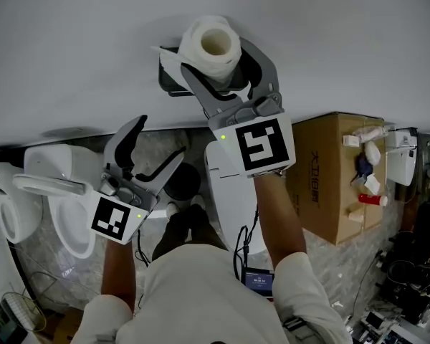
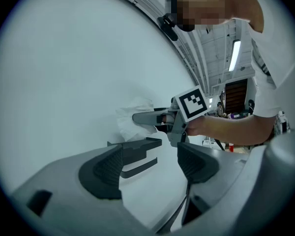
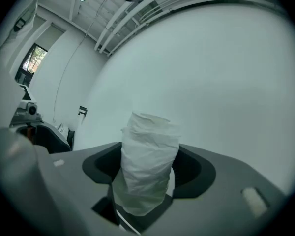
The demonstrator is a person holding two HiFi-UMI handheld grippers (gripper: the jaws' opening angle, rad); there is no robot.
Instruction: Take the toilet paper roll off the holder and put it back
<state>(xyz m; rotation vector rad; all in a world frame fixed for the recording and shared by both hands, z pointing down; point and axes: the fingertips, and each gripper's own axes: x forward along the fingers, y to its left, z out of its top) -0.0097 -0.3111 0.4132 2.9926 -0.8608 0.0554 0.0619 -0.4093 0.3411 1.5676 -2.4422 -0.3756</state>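
2 grippers (image 1: 162, 136) (image 1: 216, 57), 1 TP roll (image 1: 212, 40)

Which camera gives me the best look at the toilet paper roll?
The right gripper view: the toilet paper roll fills its middle, clamped by the right gripper. The head view shows its hollow end from above; the left gripper view catches only a crumpled white edge.

Toilet paper roll (image 3: 148, 149) upright, clamped in right tool (image 3: 148, 170), dark jaws either side, white wall (image 3: 216, 77) behind
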